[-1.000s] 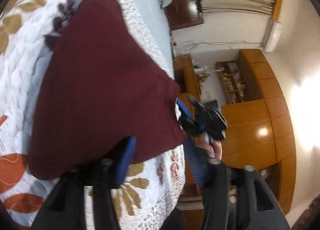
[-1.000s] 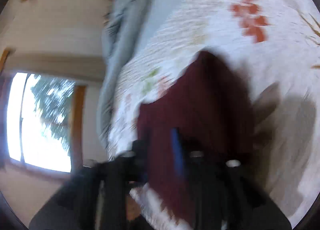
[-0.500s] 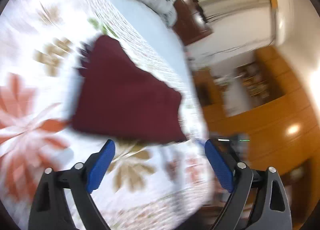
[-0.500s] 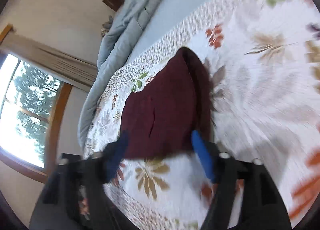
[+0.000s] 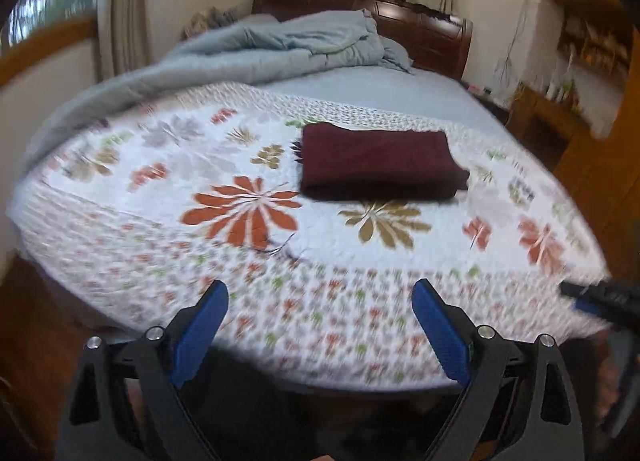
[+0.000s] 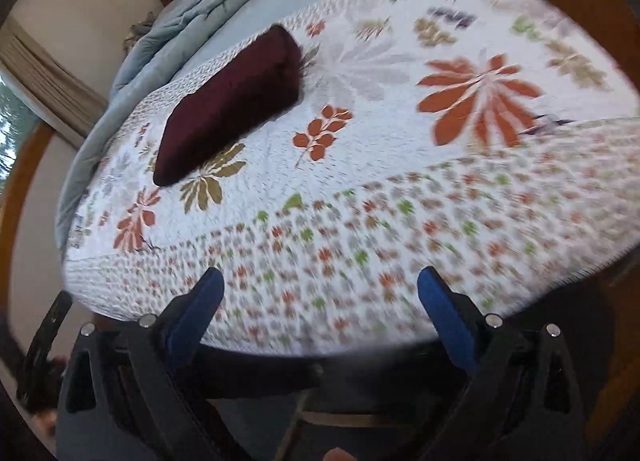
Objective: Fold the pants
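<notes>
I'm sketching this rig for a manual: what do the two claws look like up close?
Both match. The left claw and right claw each have two black, angular plastic arms with cut-out windows and silver bolt heads at the pivots. Each finger ends in a blue, finely ribbed pad. No cables, markings or sleeves are visible.

left gripper (image 5: 320,307): jaws just opened wide, nothing between | right gripper (image 6: 322,293): just opened wide, empty
</notes>
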